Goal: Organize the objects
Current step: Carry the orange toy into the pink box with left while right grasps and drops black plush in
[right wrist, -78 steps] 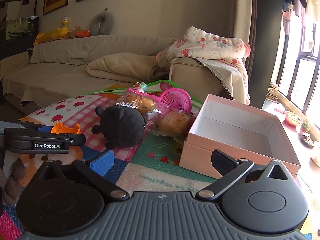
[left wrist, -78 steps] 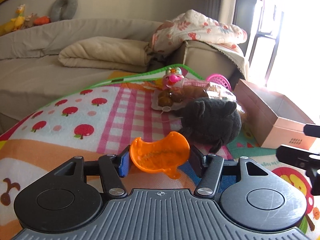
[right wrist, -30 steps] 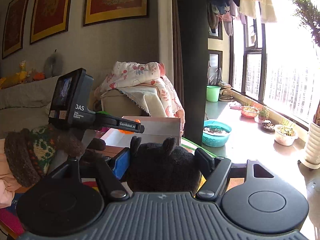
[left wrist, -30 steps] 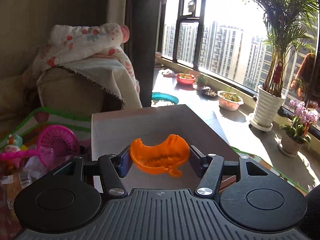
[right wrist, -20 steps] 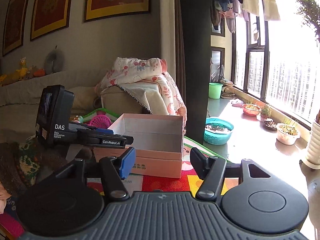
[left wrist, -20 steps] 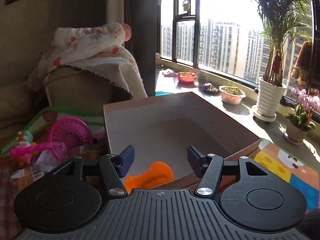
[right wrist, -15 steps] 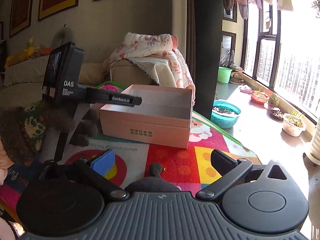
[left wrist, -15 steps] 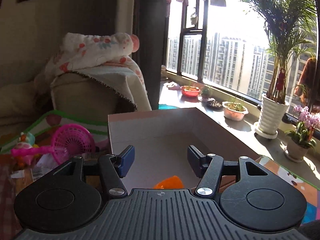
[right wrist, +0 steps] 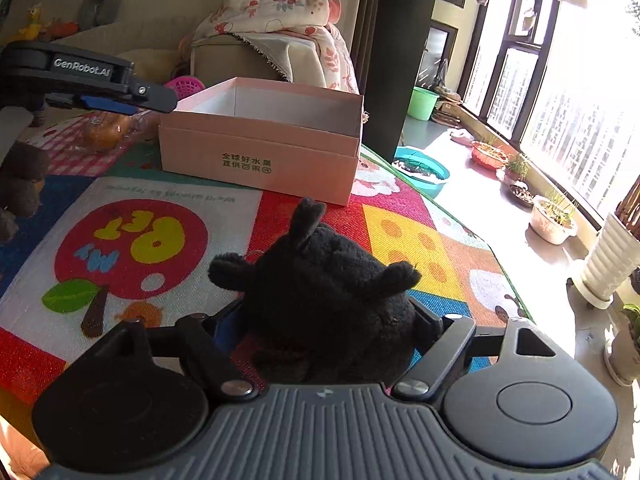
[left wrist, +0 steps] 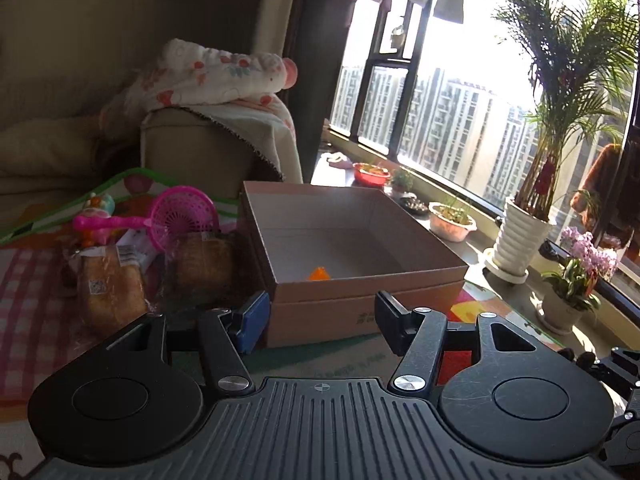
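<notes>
An open pink cardboard box stands on the play mat; it also shows in the right wrist view. An orange toy piece lies inside it near the front wall. My left gripper is open and empty, just in front of the box; it shows in the right wrist view at the box's left. My right gripper is shut on a black plush toy, held low over the mat, short of the box.
Wrapped bread packs, a pink toy racket and a small doll lie left of the box. A sofa arm with a floral blanket stands behind. Plant pots line the window sill at right.
My left gripper opened and dropped the orange piece into the box, then drew back. My right gripper dropped the black plush on the mat and has shut on it again.
</notes>
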The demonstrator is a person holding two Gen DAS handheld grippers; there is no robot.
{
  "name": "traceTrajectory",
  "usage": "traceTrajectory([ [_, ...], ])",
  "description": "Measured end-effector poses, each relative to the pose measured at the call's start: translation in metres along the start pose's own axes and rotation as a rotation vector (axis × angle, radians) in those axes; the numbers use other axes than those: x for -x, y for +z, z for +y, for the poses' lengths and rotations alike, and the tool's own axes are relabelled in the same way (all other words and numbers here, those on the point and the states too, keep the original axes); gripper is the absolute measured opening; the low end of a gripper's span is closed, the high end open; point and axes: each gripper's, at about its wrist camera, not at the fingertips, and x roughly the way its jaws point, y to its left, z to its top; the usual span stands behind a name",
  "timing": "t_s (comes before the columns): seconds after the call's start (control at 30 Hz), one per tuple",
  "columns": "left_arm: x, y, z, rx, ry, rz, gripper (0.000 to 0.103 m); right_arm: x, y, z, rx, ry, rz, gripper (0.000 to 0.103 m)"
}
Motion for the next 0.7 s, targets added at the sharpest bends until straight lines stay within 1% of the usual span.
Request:
traceTrajectory([
  [0.03, 0.005, -0.005, 0.006, 0.012, 0.01, 0.008, 0.063, 0.001, 0.007, -0.005, -0.032, 0.028, 0.005, 0.076],
  [0.1, 0.014, -0.013, 0.018, 0.025, 0.044, 0.023, 0.063, 0.007, 0.021, -0.013, -0.081, 0.081, -0.016, 0.075],
  [0.2, 0.023, -0.022, 0.03, 0.04, 0.078, 0.041, 0.063, 0.023, 0.062, -0.016, -0.087, 0.107, -0.12, 0.075],
  [0.23, 0.025, -0.024, 0.034, 0.05, 0.083, 0.046, 0.063, 0.026, 0.086, -0.017, -0.092, 0.118, -0.164, 0.075],
  [0.27, 0.026, -0.025, 0.037, 0.055, 0.084, 0.05, 0.063, 0.028, 0.102, -0.016, -0.092, 0.124, -0.201, 0.075],
  [0.33, 0.028, -0.03, 0.04, 0.059, 0.091, 0.057, 0.063, 0.028, 0.141, -0.012, -0.072, 0.107, -0.299, 0.075],
  [0.4, 0.028, -0.031, 0.042, 0.059, 0.097, 0.065, 0.063, 0.017, 0.174, -0.006, -0.062, 0.066, -0.357, 0.077],
  [0.43, 0.027, -0.033, 0.043, 0.06, 0.1, 0.07, 0.063, 0.008, 0.187, -0.003, -0.048, 0.062, -0.38, 0.078],
  [0.47, 0.027, -0.035, 0.045, 0.061, 0.107, 0.076, 0.063, -0.001, 0.196, 0.0, -0.024, 0.057, -0.393, 0.085],
  [0.5, 0.027, -0.036, 0.047, 0.062, 0.116, 0.082, 0.063, -0.009, 0.201, 0.004, -0.016, 0.042, -0.39, 0.092],
  [0.53, 0.027, -0.037, 0.05, 0.063, 0.124, 0.087, 0.063, -0.019, 0.205, 0.007, -0.016, 0.021, -0.376, 0.094],
  [0.6, 0.029, -0.039, 0.057, 0.071, 0.139, 0.089, 0.063, -0.03, 0.2, 0.012, -0.021, 0.032, -0.344, 0.095],
  [0.7, 0.03, -0.041, 0.069, 0.098, 0.165, 0.088, 0.063, -0.039, 0.17, 0.019, -0.026, 0.056, -0.291, 0.097],
])
